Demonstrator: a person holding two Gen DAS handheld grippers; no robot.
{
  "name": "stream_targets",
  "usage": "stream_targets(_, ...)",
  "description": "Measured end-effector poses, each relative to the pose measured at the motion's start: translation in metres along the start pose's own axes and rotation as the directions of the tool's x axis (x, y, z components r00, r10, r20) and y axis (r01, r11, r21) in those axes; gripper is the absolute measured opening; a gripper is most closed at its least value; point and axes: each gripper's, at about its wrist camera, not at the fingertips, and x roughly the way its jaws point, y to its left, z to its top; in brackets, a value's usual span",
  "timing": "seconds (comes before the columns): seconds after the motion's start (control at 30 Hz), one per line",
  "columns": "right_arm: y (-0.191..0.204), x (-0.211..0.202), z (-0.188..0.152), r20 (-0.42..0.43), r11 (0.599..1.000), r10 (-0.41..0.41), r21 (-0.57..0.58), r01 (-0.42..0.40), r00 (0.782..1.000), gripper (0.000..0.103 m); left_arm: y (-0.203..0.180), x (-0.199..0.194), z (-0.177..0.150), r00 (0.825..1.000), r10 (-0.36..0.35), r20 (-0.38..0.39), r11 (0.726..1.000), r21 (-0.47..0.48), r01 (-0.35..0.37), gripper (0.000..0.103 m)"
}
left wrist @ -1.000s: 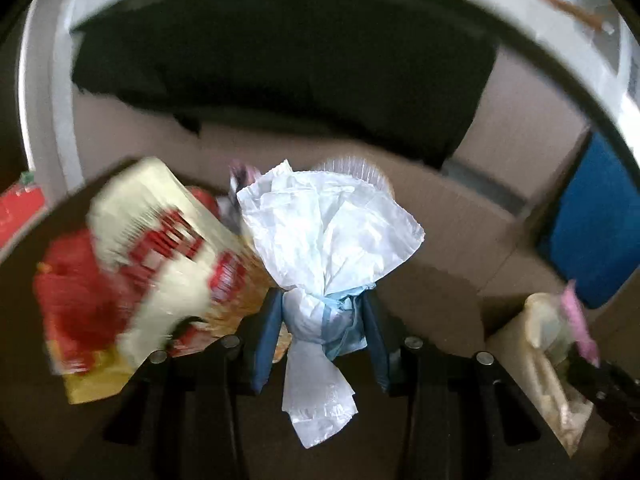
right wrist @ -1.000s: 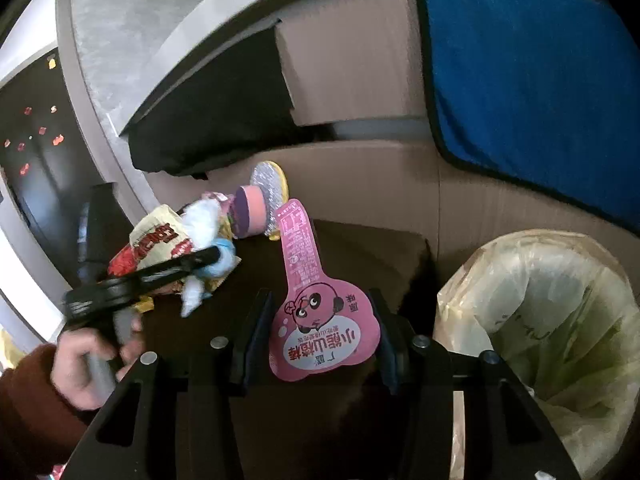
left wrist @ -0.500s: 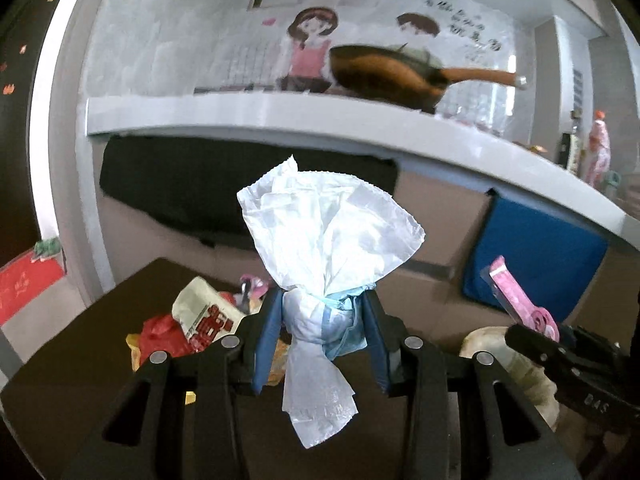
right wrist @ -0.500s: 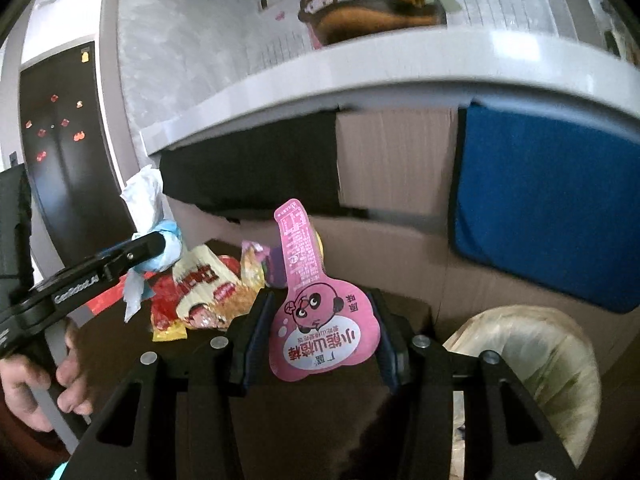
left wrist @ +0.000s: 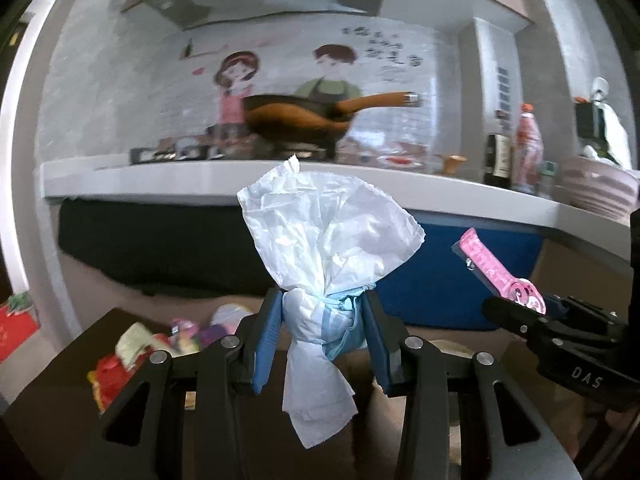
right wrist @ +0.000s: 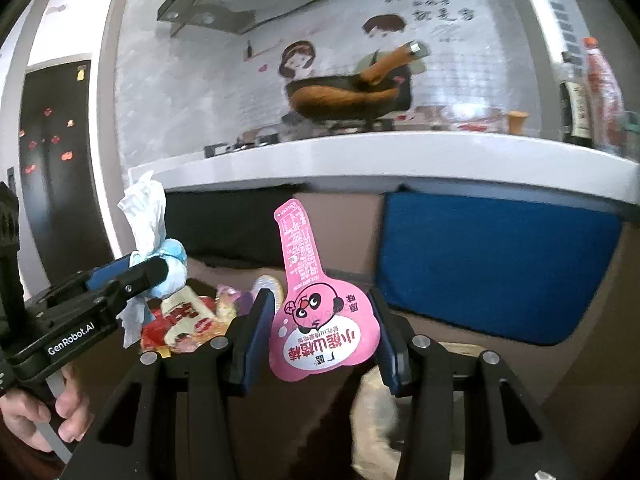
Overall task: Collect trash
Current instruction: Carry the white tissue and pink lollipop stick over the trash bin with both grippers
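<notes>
left claw (left wrist: 322,322) is clamped on a crumpled white tissue wad (left wrist: 326,240) standing upright; right claw (right wrist: 322,322) pinches a pink snack wrapper (right wrist: 316,312), long axis up. bin bag (right wrist: 376,420) sits low, nearer the right claw. leftover wrappers (right wrist: 188,326) lie toward the table's far-left edge. "genrobot.ai" readable on the left one.

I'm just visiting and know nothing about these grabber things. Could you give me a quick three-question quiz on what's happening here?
1. True or false: both grippers hold something.
2. What does the left gripper hold?
A. crumpled white tissue
B. a spoon
C. a bottle
3. Fill in: the right gripper holds a ____ snack wrapper.

Key:
1. True.
2. A, the crumpled white tissue.
3. Pink. More wrappers lie on the dark table.
</notes>
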Motion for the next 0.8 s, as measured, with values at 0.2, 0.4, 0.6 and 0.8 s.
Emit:
stream_targets(0.2,-0.035,-0.025,-0.003,0.023,0.997,-0.077,0.018,0.076,0.997,0.044,-0.049,0.014,0.007,0.997,-0.078,-0.008,0.996,0.029,0.079,0.041)
stream_targets(0.4,-0.068,-0.036,-0.01,0.018,0.989,-0.141,0.044,0.14,0.99,0.044,-0.083,0.036,0.001,0.989,-0.141,-0.054,0.989,0.027,0.143,0.041)
stream_targets(0.6,-0.097,-0.035,-0.021,-0.01,0.981,-0.181,0.073,0.181,0.983,0.044,-0.106,0.063,-0.017,0.972,-0.195,-0.13,0.98,0.026,0.2,0.041)
stream_targets(0.8,-0.116,-0.019,-0.039,-0.06,0.977,-0.18,0.107,0.186,0.982,0.044,-0.111,0.088,-0.036,0.96,-0.205,-0.191,0.978,0.009,0.21,0.041)
